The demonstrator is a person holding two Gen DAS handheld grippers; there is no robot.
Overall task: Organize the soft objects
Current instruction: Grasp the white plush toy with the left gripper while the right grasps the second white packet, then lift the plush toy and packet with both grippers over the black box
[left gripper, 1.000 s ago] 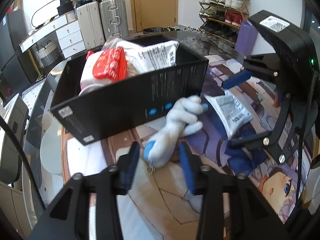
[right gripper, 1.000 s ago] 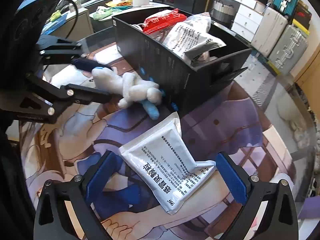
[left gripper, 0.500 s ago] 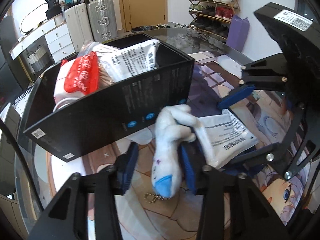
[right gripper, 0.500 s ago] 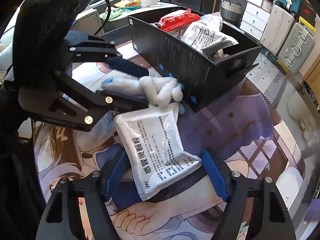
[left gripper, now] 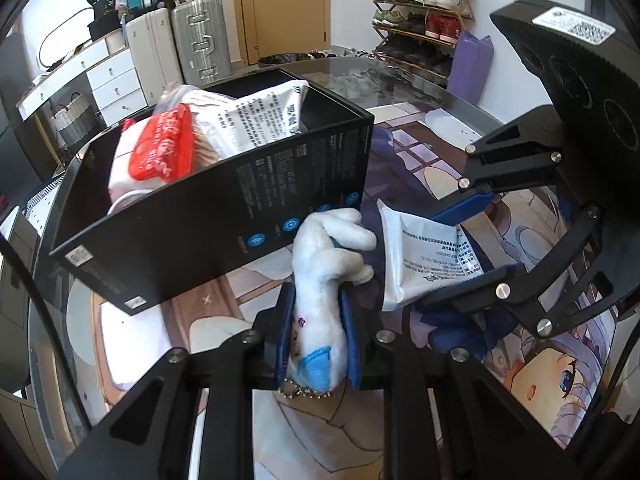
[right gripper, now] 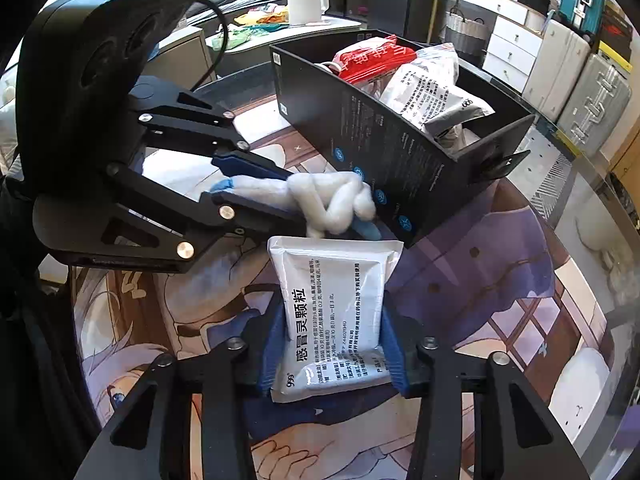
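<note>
A: Why are the plush (left gripper: 320, 304) and the pouch (right gripper: 334, 320) gripped at lower centre of each frame?

B: Both are judged ready for lifting into the box (left gripper: 224, 216) at upper left, where other soft packs are already stacked.

A: How are the jaws set?

B: The left gripper (left gripper: 318, 336) is clamped on the plush; the right gripper (right gripper: 334, 350), whose jaws have just been closing, is pressed onto the pouch's edges.

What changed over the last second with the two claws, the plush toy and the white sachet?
Both claws have just been closing: the left claw now pinches the white plush toy, and the right claw clamps the white sachet. Both previously lay loose between open pads. The black box and its packets stayed put.
</note>
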